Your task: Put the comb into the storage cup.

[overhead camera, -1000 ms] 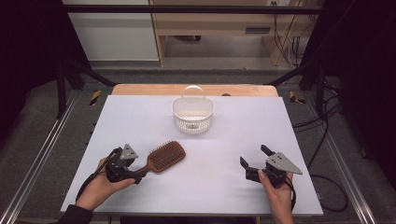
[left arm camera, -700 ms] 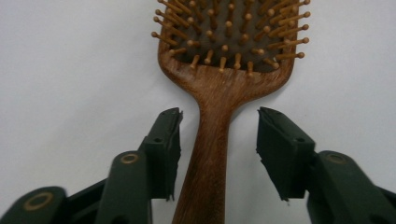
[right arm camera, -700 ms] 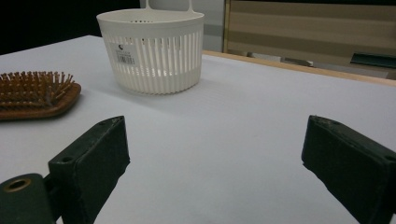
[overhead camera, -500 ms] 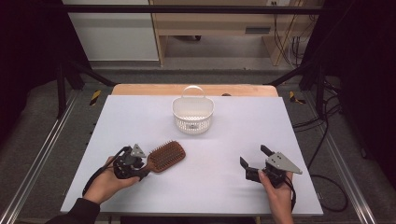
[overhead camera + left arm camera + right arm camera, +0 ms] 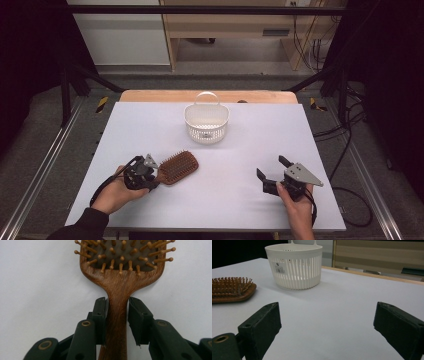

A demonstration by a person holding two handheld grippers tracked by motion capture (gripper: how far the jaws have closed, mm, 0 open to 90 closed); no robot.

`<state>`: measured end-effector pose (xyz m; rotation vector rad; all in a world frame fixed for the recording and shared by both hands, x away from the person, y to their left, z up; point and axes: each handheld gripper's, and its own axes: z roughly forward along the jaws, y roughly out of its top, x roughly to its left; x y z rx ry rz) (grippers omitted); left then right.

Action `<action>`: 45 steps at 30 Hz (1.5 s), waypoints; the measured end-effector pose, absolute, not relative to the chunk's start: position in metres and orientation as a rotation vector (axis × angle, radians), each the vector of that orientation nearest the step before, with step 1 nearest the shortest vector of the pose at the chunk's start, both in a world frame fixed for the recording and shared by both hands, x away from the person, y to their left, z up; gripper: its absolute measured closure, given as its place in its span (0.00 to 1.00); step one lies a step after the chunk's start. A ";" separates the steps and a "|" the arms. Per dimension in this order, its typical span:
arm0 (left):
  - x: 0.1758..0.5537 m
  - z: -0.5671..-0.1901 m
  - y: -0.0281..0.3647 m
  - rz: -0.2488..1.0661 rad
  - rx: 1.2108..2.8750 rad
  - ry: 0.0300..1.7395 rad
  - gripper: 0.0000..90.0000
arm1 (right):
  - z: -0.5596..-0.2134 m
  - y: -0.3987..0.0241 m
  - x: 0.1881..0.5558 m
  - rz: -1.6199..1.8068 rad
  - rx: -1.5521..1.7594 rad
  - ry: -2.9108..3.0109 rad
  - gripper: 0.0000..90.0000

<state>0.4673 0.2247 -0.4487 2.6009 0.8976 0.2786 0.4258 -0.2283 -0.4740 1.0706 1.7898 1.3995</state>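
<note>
At table's seven o'clock: left gripper (image 5: 150, 172) jaws just closing on hairbrush (image 5: 120, 277) handle, seemingly clamped. Right gripper (image 5: 272, 172) gaping, empty. Risk: narrow grip, heavy head twists downward.

obstacle: basket (image 5: 206, 123) far centre | free: bare table (image 5: 280, 130) around it, 2 sides

My white desk (image 5: 310, 130) sits on a grey floor (image 5: 45, 150). Behind my desk stands a wooden shelf (image 5: 240, 25). Beside that shelf is a white cabinet (image 5: 120, 35).
</note>
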 end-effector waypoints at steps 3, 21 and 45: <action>0.469 -0.449 0.222 0.273 2.631 0.887 0.76 | -0.474 -0.228 0.426 1.400 1.071 1.792 0.09; 0.478 -0.447 0.217 0.189 2.701 0.879 0.80 | -0.476 -0.224 0.427 1.402 1.062 1.827 0.08; 0.452 -0.432 0.224 0.454 2.489 0.800 0.80 | -0.476 -0.221 0.426 1.436 1.058 1.835 0.07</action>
